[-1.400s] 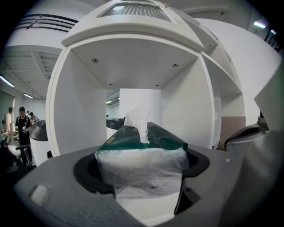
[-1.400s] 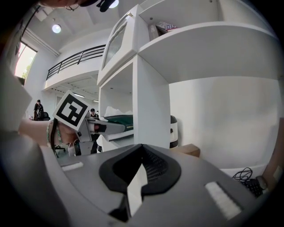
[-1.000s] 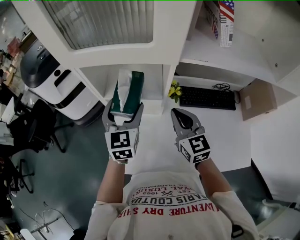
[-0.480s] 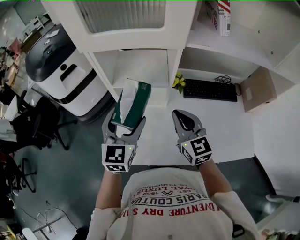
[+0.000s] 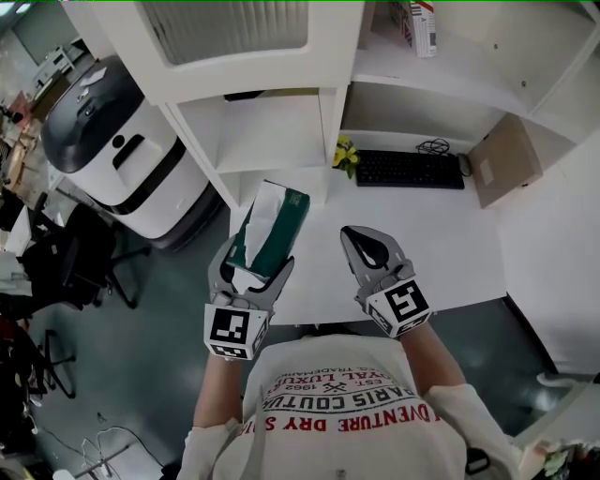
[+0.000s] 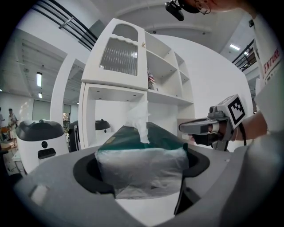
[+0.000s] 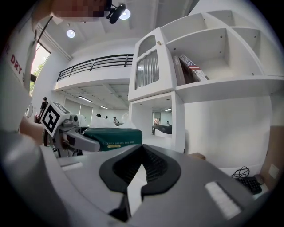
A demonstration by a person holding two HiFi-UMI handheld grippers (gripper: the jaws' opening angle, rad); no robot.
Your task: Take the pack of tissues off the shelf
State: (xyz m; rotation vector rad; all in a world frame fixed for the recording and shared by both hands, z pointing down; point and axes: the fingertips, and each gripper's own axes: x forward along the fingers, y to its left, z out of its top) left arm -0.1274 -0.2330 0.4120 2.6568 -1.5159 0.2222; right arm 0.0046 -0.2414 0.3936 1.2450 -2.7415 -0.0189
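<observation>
The green pack of tissues [image 5: 273, 223], a white tissue sticking out of its top, is clear of the white shelf unit [image 5: 272, 131] and hangs above the desk's left edge. My left gripper [image 5: 251, 259] is shut on its near, plastic-wrapped end [image 6: 142, 165], one jaw on each side. My right gripper [image 5: 360, 234] is shut and empty, level with the left one over the desk [image 5: 441, 234]. In the right gripper view the pack [image 7: 116, 137] and left gripper [image 7: 84, 142] show to the left of the shut right gripper [image 7: 141, 165].
Under the shelves a black keyboard [image 5: 408, 169], yellow flowers [image 5: 345, 155] and a cardboard sheet [image 5: 502, 169] rest on the desk. Books [image 5: 419, 21] stand on an upper shelf. A white and black machine [image 5: 112, 150] and office chairs [image 5: 56, 272] are at the left.
The left gripper has drawn the tissue pack out of the shelf compartment and back toward the person. The right gripper has drifted back alongside it, still shut.
</observation>
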